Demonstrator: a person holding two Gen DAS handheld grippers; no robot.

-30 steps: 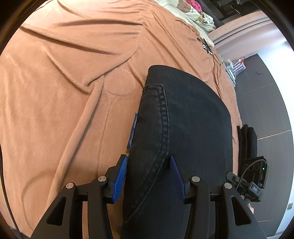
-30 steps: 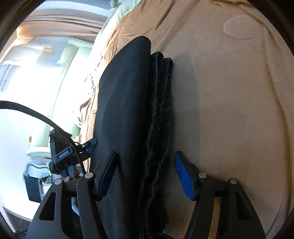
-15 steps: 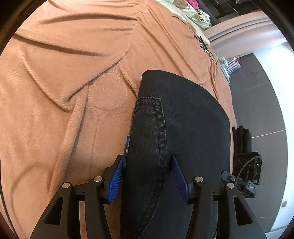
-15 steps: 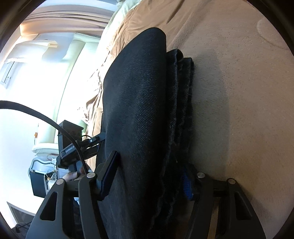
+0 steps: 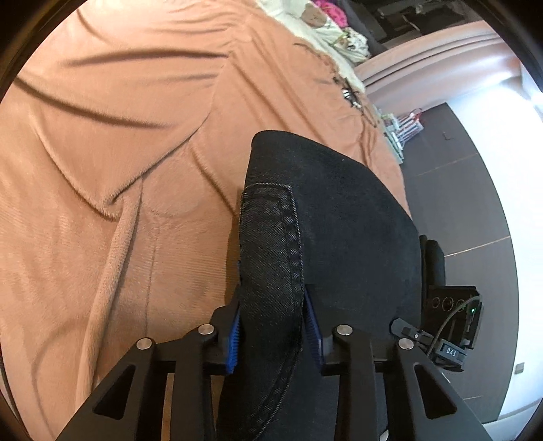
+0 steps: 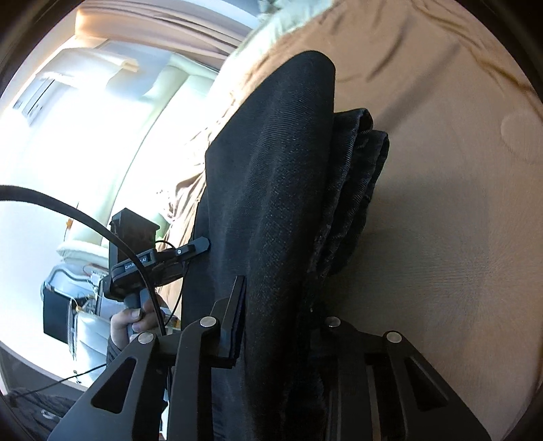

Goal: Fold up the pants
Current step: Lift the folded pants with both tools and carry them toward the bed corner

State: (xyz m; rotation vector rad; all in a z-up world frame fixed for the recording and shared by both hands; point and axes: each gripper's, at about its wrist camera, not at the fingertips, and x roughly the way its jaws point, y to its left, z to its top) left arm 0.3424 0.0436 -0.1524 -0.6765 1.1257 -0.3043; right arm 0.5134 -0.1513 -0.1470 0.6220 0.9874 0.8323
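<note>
While both tools are clamping the dark pants (image 5: 339, 237), the bundle is being held in a thick folded stack just above the bed (image 5: 101, 203), and whether its underside is touching the blanket cannot be told. The left tool (image 5: 273, 334) is pinching a stitched denim edge between its blue pads (image 5: 233, 342), jaws narrowed tight on the cloth; the right tool (image 6: 275, 322) is gripping the opposite side, where several layers are showing as a wavy edge, its far finger buried in the fabric. The denim is looking heavy and soft but thick, so it should be sagging between the grips rather than slipping, and a hold across all layers near the folded edges seems wisest, since loose inner layers could be sliding out. The bed is wearing a plush tan blanket with soft creases, which should be giving under any press. Around it, pillows (image 5: 325, 30) are lying at the head, dark floor (image 5: 468, 203) is running alongside, and bright curtains (image 6: 101, 101) are glowing.
</note>
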